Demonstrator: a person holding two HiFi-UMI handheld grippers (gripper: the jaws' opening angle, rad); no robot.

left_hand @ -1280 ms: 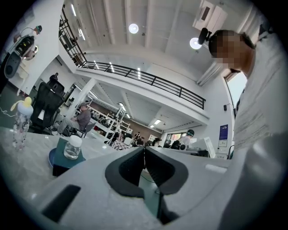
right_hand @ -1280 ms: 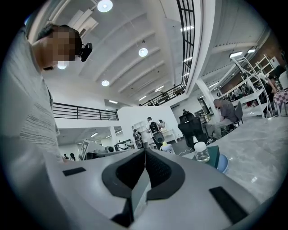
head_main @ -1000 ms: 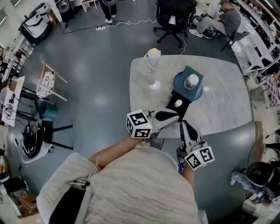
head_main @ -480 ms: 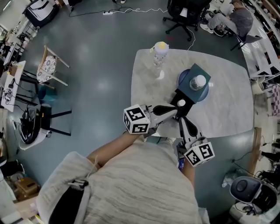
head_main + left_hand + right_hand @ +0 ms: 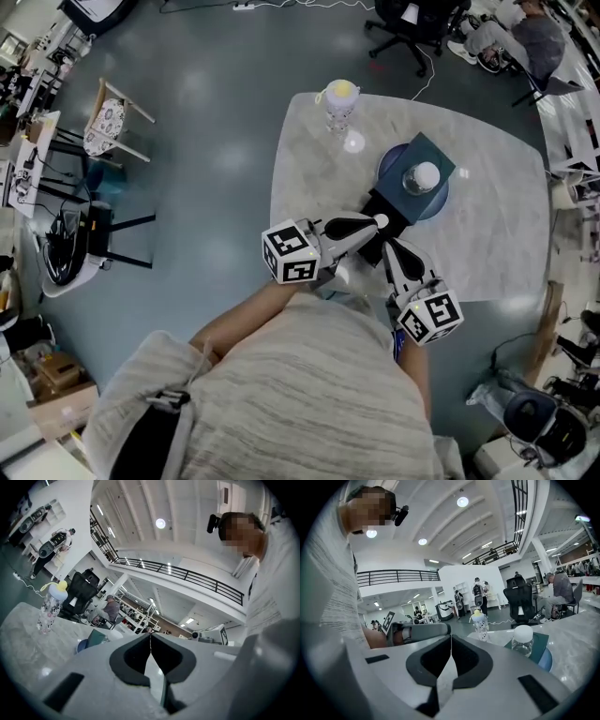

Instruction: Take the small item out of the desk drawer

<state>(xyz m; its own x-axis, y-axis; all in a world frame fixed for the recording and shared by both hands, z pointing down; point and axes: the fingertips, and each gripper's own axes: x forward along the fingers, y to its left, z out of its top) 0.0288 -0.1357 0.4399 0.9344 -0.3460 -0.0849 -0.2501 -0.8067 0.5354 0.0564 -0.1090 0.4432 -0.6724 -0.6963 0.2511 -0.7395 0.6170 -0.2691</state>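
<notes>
A teal box (image 5: 427, 159) stands on a blue plate (image 5: 389, 173) on the white table (image 5: 487, 244). A black drawer-like part (image 5: 389, 208) sticks out of it toward me, with a small white round item (image 5: 381, 222) on it. My left gripper (image 5: 371, 226) lies shut and empty, its tip right beside that white item. The right gripper (image 5: 387, 246) points up at the black part from the near edge, also shut and empty. Both gripper views tilt upward; the jaws of the left gripper (image 5: 150, 639) and the right gripper (image 5: 451, 639) meet with nothing between them.
A clear bottle with a white cap (image 5: 425, 175) (image 5: 522, 639) stands on the teal box. A baby bottle with a yellow top (image 5: 339, 99) (image 5: 50, 605) (image 5: 478, 622) stands at the table's far edge. Office chairs and seated people are beyond the table.
Both grippers have moved forward over the table's near edge toward the black part. The left tip is now next to the white item. Both stay shut.
</notes>
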